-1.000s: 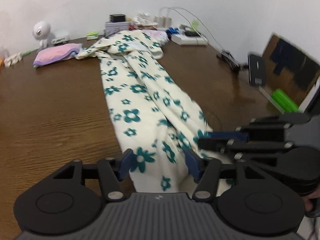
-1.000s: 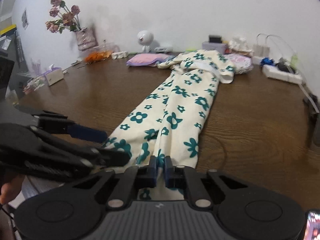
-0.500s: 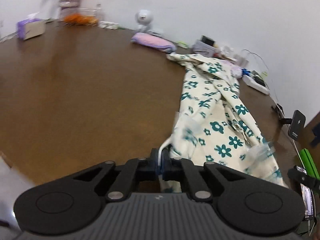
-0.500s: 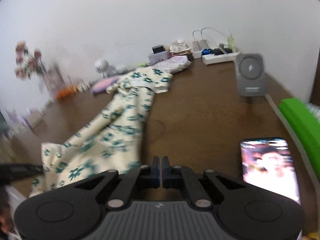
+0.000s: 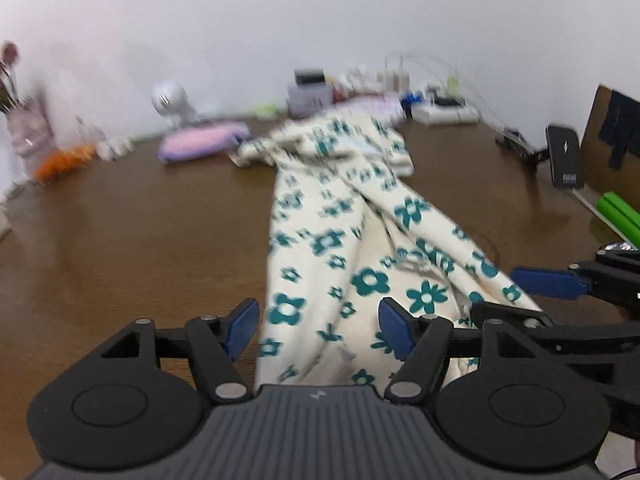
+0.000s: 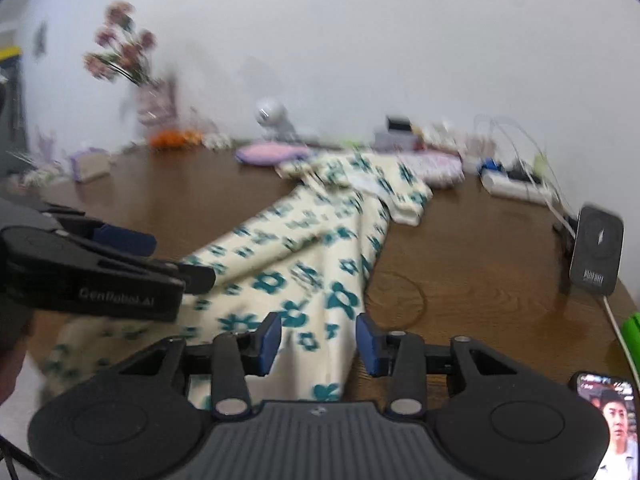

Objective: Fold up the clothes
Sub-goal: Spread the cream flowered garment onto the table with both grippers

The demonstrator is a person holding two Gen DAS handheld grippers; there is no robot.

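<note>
Left wrist view shows your left gripper [image 5: 314, 330] with fingers spread, having just been opening; the near hem of the floral trousers [image 5: 340, 248] lies between them, unpinched. Your right gripper [image 6: 318, 344] has likewise just been opening, its pads apart around the other leg's hem. The trousers stretch lengthwise from the near edge of the brown table [image 5: 120, 248] to the far clutter, waistband far. That layout looks meant to flatten them for a fold, and both releases suggest the legs are now laid out. Motion blur smears the print, and the very hem edges hide beneath each gripper body, so whether they overhang the table is unclear.
</note>
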